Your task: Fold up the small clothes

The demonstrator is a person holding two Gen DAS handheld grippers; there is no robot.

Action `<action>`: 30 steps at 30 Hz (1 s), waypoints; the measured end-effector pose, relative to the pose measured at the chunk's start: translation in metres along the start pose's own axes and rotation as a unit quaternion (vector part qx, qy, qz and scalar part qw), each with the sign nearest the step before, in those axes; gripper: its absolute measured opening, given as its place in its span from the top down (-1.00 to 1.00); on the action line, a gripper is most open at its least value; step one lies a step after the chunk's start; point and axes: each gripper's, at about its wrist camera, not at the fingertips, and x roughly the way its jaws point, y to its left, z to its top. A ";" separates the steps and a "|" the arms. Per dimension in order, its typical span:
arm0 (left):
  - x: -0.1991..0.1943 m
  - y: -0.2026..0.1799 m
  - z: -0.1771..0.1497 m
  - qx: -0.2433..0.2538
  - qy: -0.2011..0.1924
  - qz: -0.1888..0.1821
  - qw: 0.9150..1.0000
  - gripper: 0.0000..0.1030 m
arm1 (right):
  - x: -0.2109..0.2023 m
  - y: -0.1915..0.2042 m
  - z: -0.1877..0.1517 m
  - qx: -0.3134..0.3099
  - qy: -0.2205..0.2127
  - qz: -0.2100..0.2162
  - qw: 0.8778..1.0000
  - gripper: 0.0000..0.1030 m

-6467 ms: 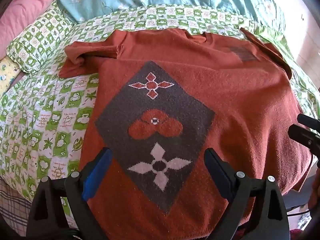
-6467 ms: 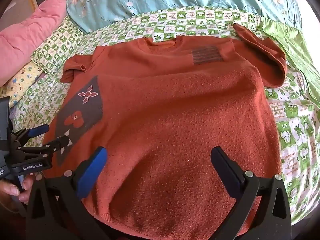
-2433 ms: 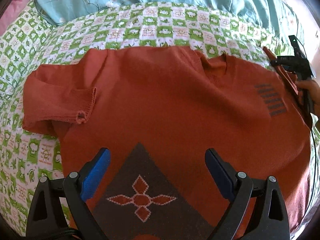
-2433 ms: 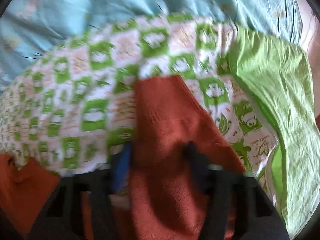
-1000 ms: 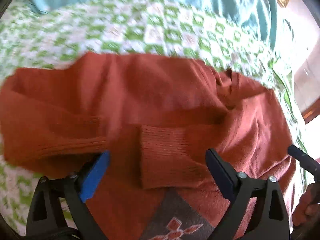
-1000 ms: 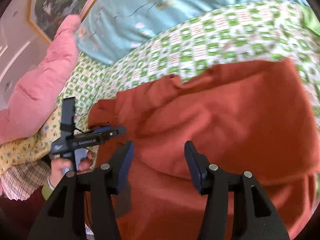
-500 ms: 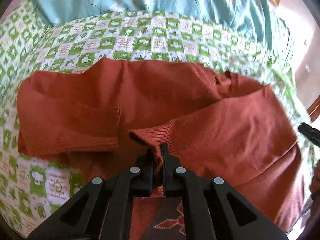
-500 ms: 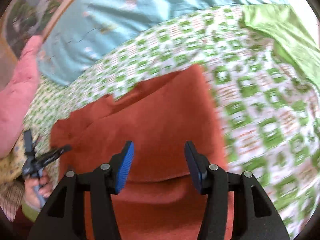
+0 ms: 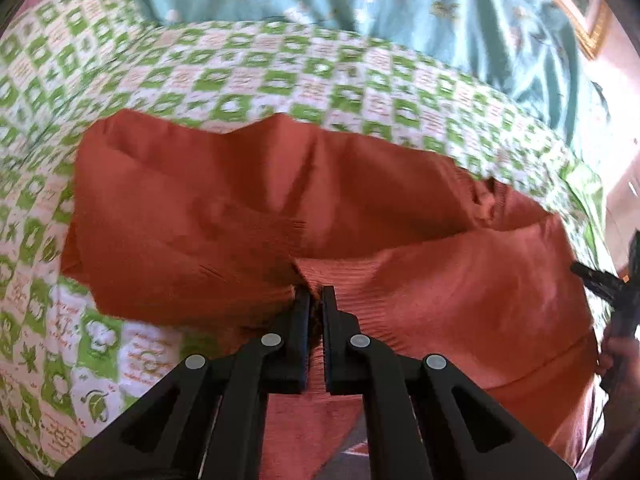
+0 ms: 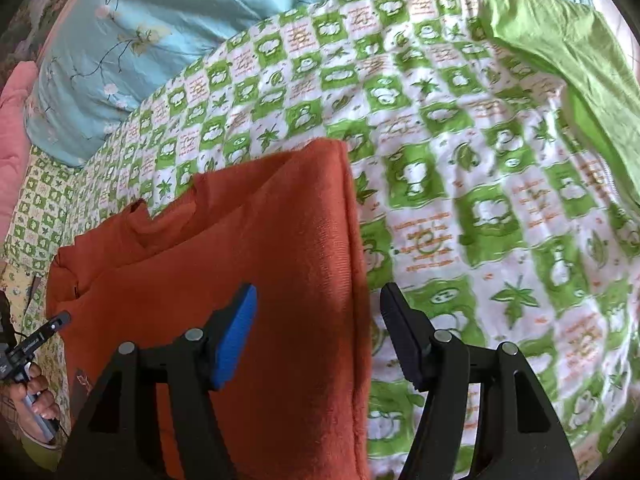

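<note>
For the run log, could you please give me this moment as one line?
left gripper: shut on sweater cuff | right gripper: opening over sweater's folded edge, nothing gripped | surface: green checked bedsheet

Both wrist views close, downward; sweater [image 9: 440,292] shared.

I see a rust-orange sweater [image 10: 256,264] on a green-and-white checked bedsheet [image 10: 480,208] with leaf and animal prints; pale blue floral quilt [image 9: 360,4] beyond, plain lime cloth [image 10: 560,40], pink pillow [image 10: 12,128].
</note>
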 end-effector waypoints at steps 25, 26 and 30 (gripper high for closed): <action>0.027 -0.044 -0.019 0.090 0.043 0.032 0.995 0.91 | 0.012 0.004 0.000 -0.040 0.024 -0.058 0.997 0.25; 0.021 -0.041 -0.020 0.086 0.043 0.027 0.995 0.85 | 0.008 0.006 -0.003 -0.040 0.021 -0.049 0.998 -0.11; -0.016 -0.023 -0.028 0.072 0.022 0.011 0.997 0.80 | -0.023 0.015 -0.015 -0.038 -0.024 -0.015 0.999 -0.43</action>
